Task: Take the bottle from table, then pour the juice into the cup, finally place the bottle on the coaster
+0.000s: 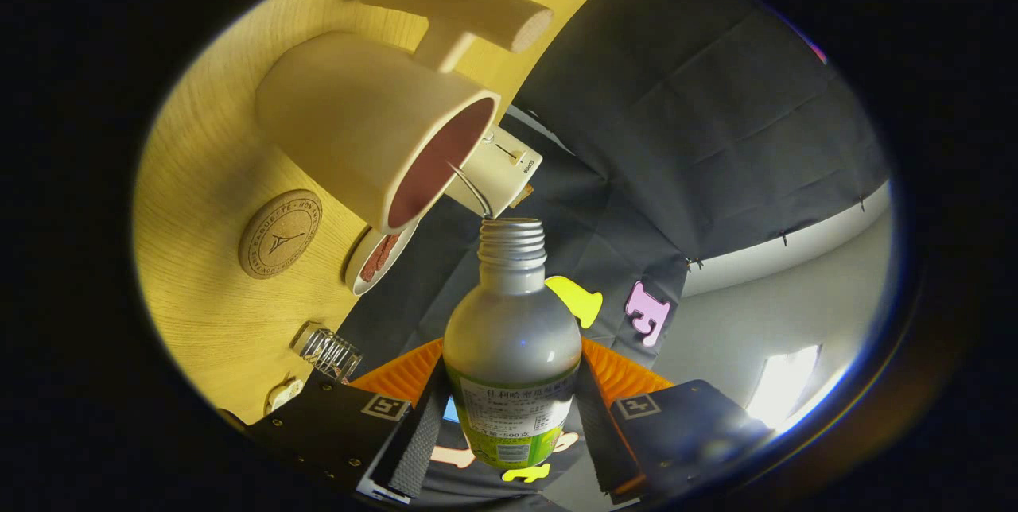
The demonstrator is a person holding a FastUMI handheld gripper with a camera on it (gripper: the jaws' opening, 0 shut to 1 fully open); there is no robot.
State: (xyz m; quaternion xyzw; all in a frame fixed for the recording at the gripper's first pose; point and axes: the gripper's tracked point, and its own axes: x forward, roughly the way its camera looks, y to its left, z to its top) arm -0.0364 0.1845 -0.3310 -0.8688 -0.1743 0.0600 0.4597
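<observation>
Gripping the bottle (511,353), hand-held gripper (511,424) aims its neck toward cup (382,126).

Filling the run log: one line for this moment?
phase: pouring | hand-held gripper: shut on bottle | bottle: uncapped, mouth at cup rim | coaster: bare

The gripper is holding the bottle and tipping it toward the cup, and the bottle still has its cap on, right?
Not quite. The bottle has no cap: the gripper view shows its bare threaded neck open, pointing at the mouth of the cup. The rest is right: the gripper has both fingers pressed on the bottle, tipped toward the cup.
</observation>
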